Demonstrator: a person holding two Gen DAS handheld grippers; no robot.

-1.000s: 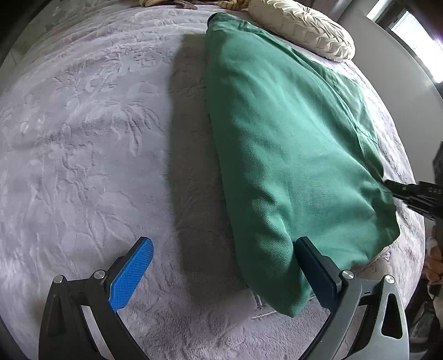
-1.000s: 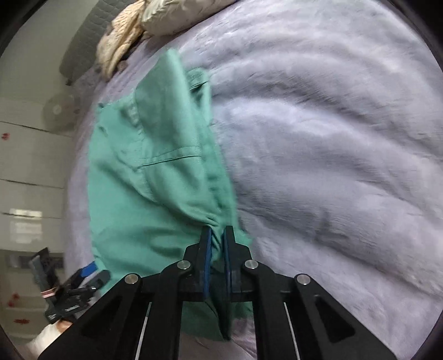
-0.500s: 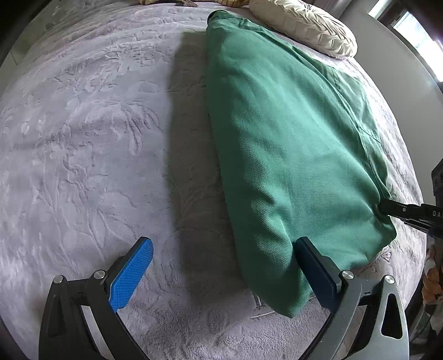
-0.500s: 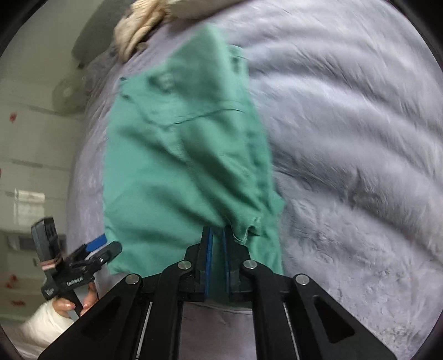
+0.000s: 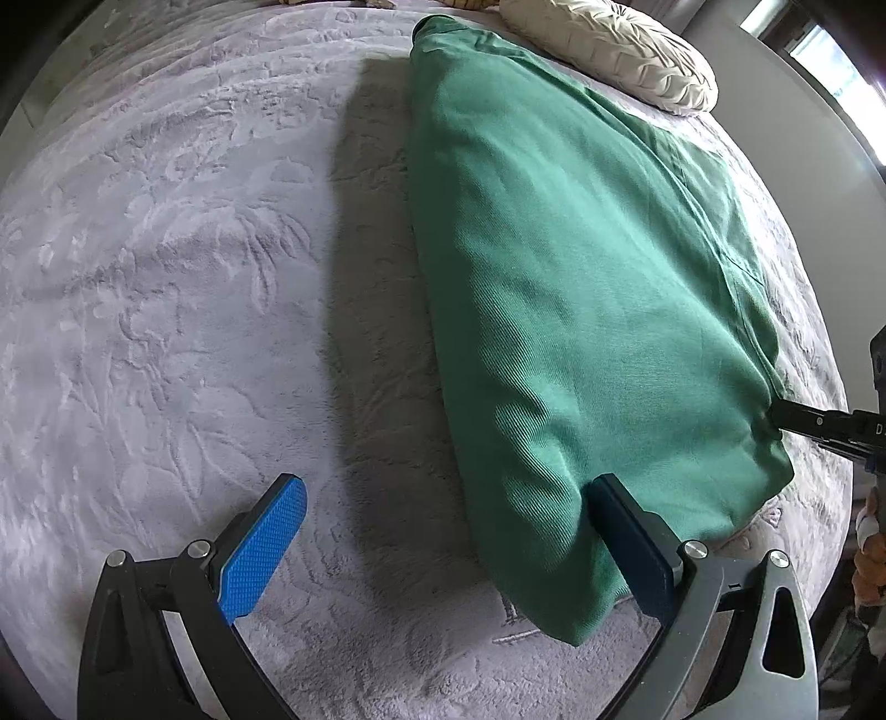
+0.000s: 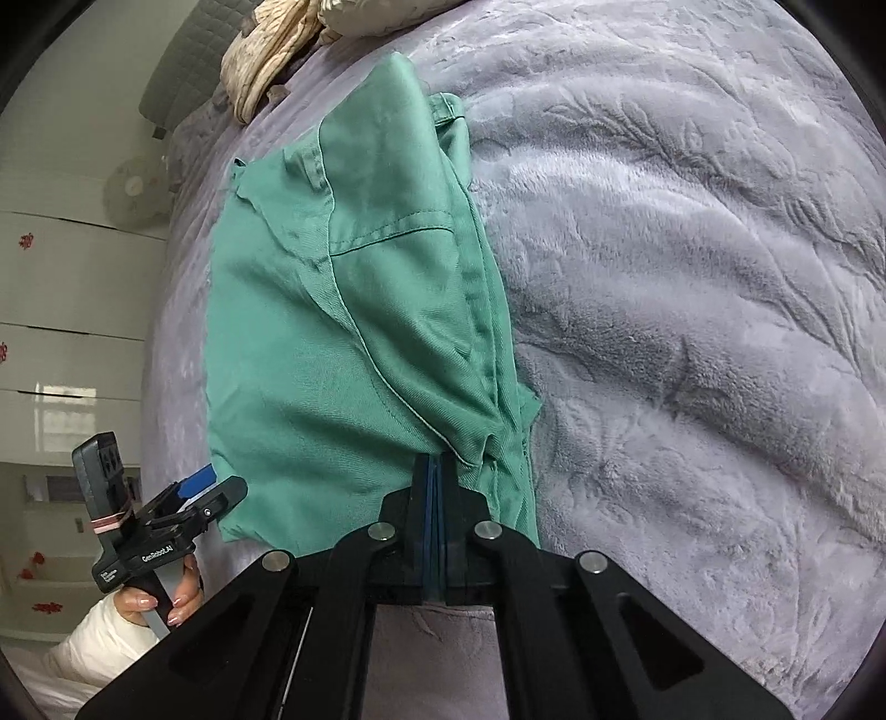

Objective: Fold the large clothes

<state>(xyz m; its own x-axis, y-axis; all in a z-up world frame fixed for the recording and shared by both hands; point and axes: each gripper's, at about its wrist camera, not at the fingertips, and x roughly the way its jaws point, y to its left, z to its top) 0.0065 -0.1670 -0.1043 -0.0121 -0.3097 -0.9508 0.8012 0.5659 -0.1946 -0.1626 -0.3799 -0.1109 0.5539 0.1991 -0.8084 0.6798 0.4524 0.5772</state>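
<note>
Green garment lies folded on the grey bed; right gripper jaws clamped on its near edge, left gripper jaws wide apart around a corner.

One green garment, one grey bedspread, two grippers: left gripper spread wide, right gripper clamped on garment. One cream cushion far right.

The garment lay on the bed, a pillow behind it, bare bedding to its left.
</note>
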